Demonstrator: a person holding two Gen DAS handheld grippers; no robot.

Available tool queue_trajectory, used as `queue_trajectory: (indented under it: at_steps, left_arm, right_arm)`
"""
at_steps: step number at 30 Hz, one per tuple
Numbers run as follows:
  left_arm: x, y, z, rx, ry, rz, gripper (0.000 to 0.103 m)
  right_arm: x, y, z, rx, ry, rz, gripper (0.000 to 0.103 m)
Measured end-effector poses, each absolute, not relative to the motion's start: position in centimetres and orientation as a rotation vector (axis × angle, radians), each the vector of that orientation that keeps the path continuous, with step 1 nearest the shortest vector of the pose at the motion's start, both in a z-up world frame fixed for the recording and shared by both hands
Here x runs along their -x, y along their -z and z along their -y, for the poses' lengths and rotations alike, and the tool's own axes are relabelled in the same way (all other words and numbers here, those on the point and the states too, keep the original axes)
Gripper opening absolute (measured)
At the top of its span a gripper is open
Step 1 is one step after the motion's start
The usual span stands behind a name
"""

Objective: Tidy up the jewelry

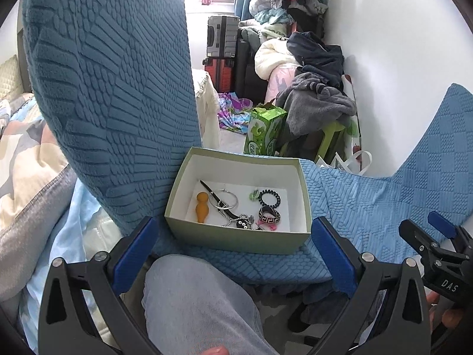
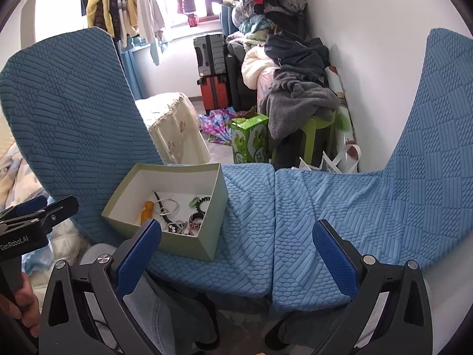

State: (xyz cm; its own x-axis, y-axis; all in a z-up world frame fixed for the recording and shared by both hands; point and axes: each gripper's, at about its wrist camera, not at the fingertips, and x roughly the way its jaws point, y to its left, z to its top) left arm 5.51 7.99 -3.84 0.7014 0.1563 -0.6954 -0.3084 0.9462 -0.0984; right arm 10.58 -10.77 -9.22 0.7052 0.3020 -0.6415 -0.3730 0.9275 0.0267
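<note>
A pale green open box [image 1: 236, 239] [image 2: 189, 245] stands on a blue-covered chair seat [image 1: 348, 207] [image 2: 251, 207]. Inside lie an orange gourd-shaped piece [image 1: 202, 207] [image 2: 147, 211], a silver bangle [image 1: 223, 199] [image 2: 170, 205], a black coiled hair tie [image 1: 269, 198] [image 2: 202, 202], a black-and-white patterned band [image 1: 269, 216] [image 2: 195, 225] and a beaded chain [image 1: 236, 220]. My left gripper [image 1: 233, 251] hangs open just in front of the box, holding nothing. My right gripper [image 2: 236, 250] is open too, over the seat to the right of the box, empty.
Two chairs with blue textured covers stand side by side, backrests [image 1: 112, 88] [image 2: 428, 148] at left and right. A person's knee in light jeans [image 1: 201, 304] sits below the left gripper. Behind lie a green carton [image 1: 264, 131], suitcases [image 1: 221, 38] and piled clothes [image 1: 319, 82].
</note>
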Motion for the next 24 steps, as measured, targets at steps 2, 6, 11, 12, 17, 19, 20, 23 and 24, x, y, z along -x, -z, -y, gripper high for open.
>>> queue_trajectory:
  at_steps: [2, 6, 11, 12, 17, 19, 20, 23, 24]
  left_arm:
    - [-5.56, 3.86, -8.02, 0.213, -0.262, -0.754, 0.103]
    - [-5.51, 3.97, -8.11, 0.216, -0.267, -0.761, 0.103]
    - [-5.43, 4.04, -8.01, 0.207, -0.259, -0.770, 0.103]
    - [-5.39, 4.05, -7.96, 0.204, -0.257, -0.770, 0.103]
    - [-5.36, 4.13, -7.72, 0.195, -0.265, -0.774, 0.103]
    - [-5.39, 4.31, -7.81, 0.196, -0.267, -0.775, 0.103]
    - [-5.36, 4.31, -7.79, 0.196, -0.269, -0.776, 0.103]
    - [-5.50, 4.49, -7.96, 0.195, -0.271, -0.780, 0.103]
    - [-5.48, 4.52, -7.98, 0.196, -0.271, -0.781, 0.103]
  right_arm:
    - [-10.78, 9.40, 10.75, 0.111, -0.367, -0.697, 0.103]
    - [-10.86, 9.56, 10.88, 0.110, -0.354, -0.700, 0.103]
    - [-10.94, 9.50, 11.19, 0.102, -0.342, -0.690, 0.103]
    - [-10.93, 9.50, 11.24, 0.099, -0.341, -0.690, 0.103]
    - [-10.93, 9.48, 11.32, 0.094, -0.343, -0.688, 0.103]
    - [-10.90, 9.45, 11.35, 0.090, -0.345, -0.684, 0.103]
    - [-10.91, 9.41, 11.33, 0.089, -0.345, -0.683, 0.103]
    - [-10.94, 9.51, 11.40, 0.090, -0.347, -0.691, 0.103]
    - [-10.88, 9.55, 11.40, 0.091, -0.347, -0.694, 0.103]
